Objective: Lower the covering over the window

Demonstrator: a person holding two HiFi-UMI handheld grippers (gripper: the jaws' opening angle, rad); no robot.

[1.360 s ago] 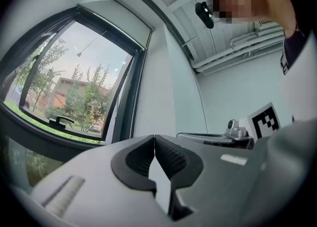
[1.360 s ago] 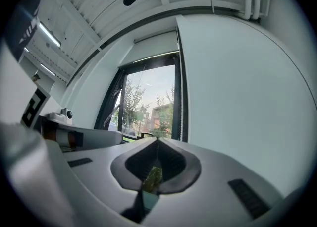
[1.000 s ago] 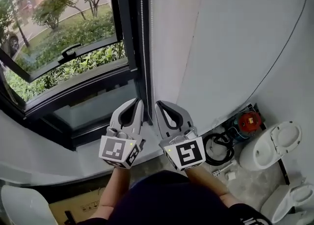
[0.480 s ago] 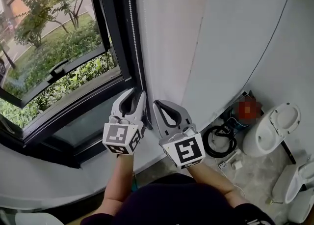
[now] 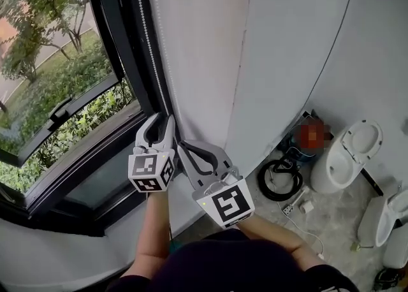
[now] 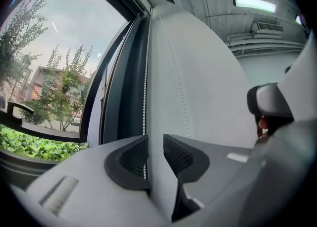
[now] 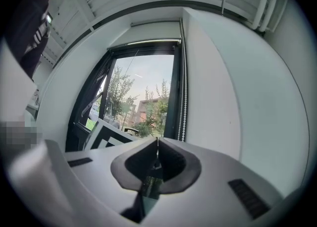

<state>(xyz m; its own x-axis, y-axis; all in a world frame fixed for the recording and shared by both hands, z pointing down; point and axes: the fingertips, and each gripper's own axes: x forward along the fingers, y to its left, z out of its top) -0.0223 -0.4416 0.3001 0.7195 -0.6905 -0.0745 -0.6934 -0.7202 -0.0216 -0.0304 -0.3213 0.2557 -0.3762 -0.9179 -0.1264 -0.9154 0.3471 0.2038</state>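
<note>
The window (image 5: 57, 74) has a black frame and shows trees and hedge; no covering hangs over the glass in view. A white bead chain (image 5: 148, 42) runs down the frame's right side. My left gripper (image 5: 164, 118) is at the chain's lower part, pointing level. Its jaws have just been opening and stand open, with the chain (image 6: 145, 97) running down between them by the left-hand pad (image 6: 130, 159). My right gripper (image 5: 180, 144) sits just right of the left one and nearer me, shut on nothing. In the right gripper view (image 7: 157, 144) the chain (image 7: 184, 102) hangs ahead.
A white wall (image 5: 268, 48) stands right of the window. On the floor at the right are a white toilet (image 5: 347, 160), a second white fixture (image 5: 389, 220) and a black cable coil (image 5: 275, 181).
The left gripper's jaws have parted from shut to open around the chain. Both grippers and the window have slid left in the head view, and the right gripper now trails the left.
</note>
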